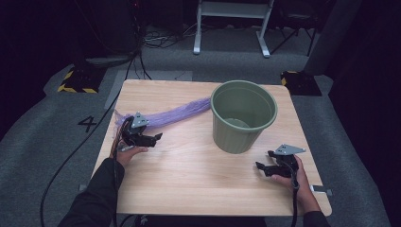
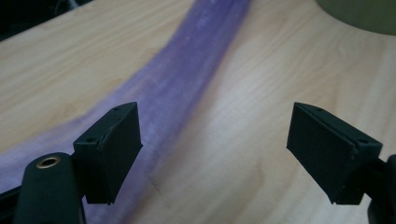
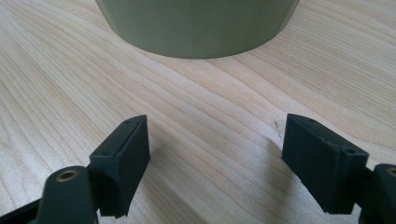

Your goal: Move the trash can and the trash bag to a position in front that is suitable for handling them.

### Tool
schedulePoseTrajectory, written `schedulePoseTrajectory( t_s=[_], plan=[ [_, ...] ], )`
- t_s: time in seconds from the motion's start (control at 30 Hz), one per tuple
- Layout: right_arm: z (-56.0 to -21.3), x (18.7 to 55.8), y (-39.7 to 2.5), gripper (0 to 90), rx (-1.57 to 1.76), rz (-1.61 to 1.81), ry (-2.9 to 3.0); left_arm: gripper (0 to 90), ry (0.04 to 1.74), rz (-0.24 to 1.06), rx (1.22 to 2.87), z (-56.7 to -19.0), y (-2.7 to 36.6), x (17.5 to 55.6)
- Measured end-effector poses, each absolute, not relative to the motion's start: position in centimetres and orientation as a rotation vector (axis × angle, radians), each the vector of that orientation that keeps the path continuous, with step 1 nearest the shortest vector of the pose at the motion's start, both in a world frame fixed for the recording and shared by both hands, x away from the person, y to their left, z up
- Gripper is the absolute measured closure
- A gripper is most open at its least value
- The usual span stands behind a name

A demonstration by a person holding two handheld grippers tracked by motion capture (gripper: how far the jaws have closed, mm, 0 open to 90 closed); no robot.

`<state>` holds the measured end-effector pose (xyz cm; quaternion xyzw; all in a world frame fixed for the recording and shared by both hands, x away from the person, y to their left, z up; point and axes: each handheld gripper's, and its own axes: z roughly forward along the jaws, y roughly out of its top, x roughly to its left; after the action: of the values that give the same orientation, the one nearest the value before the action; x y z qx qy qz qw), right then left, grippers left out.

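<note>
Here, the wooden table sits on grey carpet in a dark room. Near its front right corner the right gripper rests, jaws spread wide, holding nothing. By the left edge the left gripper is spread too, beside a purple bag. Farther back stands a green bucket. Behind the table are cables and white legs.

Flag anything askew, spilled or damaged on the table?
Nothing stands out. The green ribbed plastic bucket stands upright; the bunched purple plastic bag lies flat beside it. The left gripper and right gripper are open, holding nothing.
</note>
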<state>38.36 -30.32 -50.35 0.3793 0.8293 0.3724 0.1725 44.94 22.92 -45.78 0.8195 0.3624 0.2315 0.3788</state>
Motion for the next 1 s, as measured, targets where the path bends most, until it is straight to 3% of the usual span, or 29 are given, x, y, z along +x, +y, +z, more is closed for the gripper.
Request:
schedulePoseTrajectory(
  t_s=[0.17, 0.3, 0.57, 0.8, 1.0],
  plan=[
    [-50.4, 38.3, -30.4, 23.2, 1.056, 1.065, 2.37, 18.9, 1.012, 0.689, 2.124, -45.7, 24.6, 46.4],
    [-50.4, 38.2, -30.4, 23.1, 1.046, 1.071, 2.38, 20.6, 1.1, 0.664, 2.12, -46.4, 26.4, 46.9],
    [-50.4, 38.2, -30.4, 23.0, 1.048, 1.071, 2.378, 46.7, 1.181, 0.583, 2.147, -47.5, 27.9, 47.9],
    [-50.4, 38.2, -30.4, 23.0, 1.049, 1.07, 2.377, 72.3, 1.149, 0.475, 2.197, -48.3, 27.3, 47.9],
    [-50.4, 38.2, -30.3, 23.0, 1.05, 1.07, 2.376, 74.9, 1.074, 0.441, 2.238, -48.2, 25.7, 46.8]
  ],
)
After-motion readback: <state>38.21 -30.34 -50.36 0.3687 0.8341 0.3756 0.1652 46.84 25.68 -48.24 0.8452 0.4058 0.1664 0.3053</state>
